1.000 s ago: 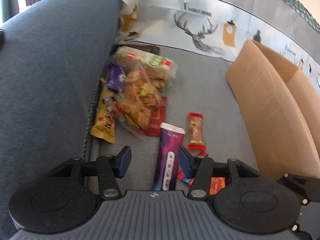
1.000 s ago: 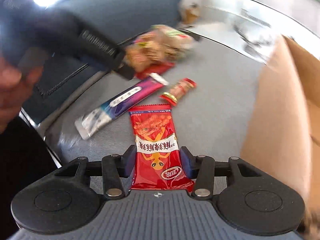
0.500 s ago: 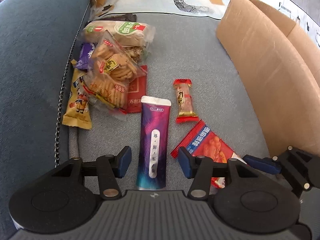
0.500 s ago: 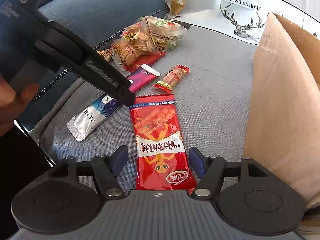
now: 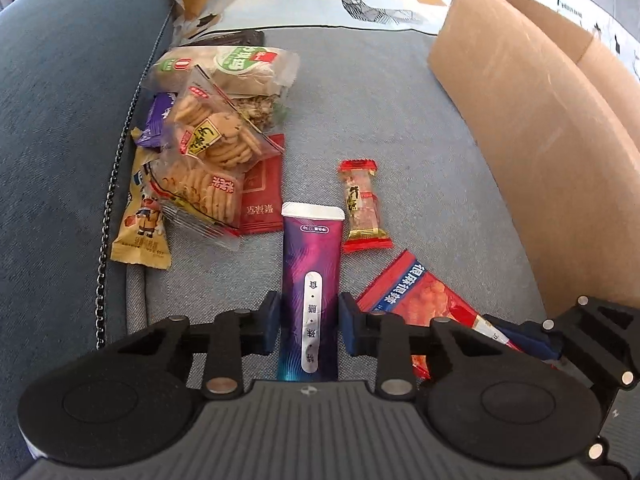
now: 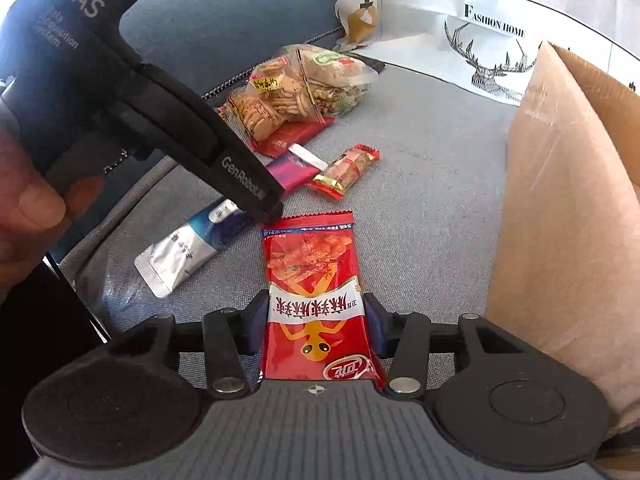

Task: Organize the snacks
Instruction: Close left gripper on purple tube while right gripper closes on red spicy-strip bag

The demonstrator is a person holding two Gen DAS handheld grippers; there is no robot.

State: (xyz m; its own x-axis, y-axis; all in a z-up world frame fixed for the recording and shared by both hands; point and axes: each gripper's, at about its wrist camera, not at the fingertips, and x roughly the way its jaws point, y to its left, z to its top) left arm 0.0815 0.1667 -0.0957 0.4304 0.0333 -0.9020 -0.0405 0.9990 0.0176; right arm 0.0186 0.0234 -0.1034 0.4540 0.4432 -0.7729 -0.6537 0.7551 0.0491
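Left tongs (image 5: 309,326) are closing, pads against a glossy purple pouch (image 5: 311,276); right tongs (image 6: 316,326) are closing on a crinkly red packet (image 6: 316,300) on a woven grey sofa seat (image 6: 432,200).

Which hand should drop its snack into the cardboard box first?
Probably right. Its tool is closing on the red packet right beside the box; the left tool, closing on the purple packet, sits farther away.

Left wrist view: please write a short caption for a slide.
Left hand-held gripper closing on a purple snack stick on the grey sofa, beside a cardboard box.
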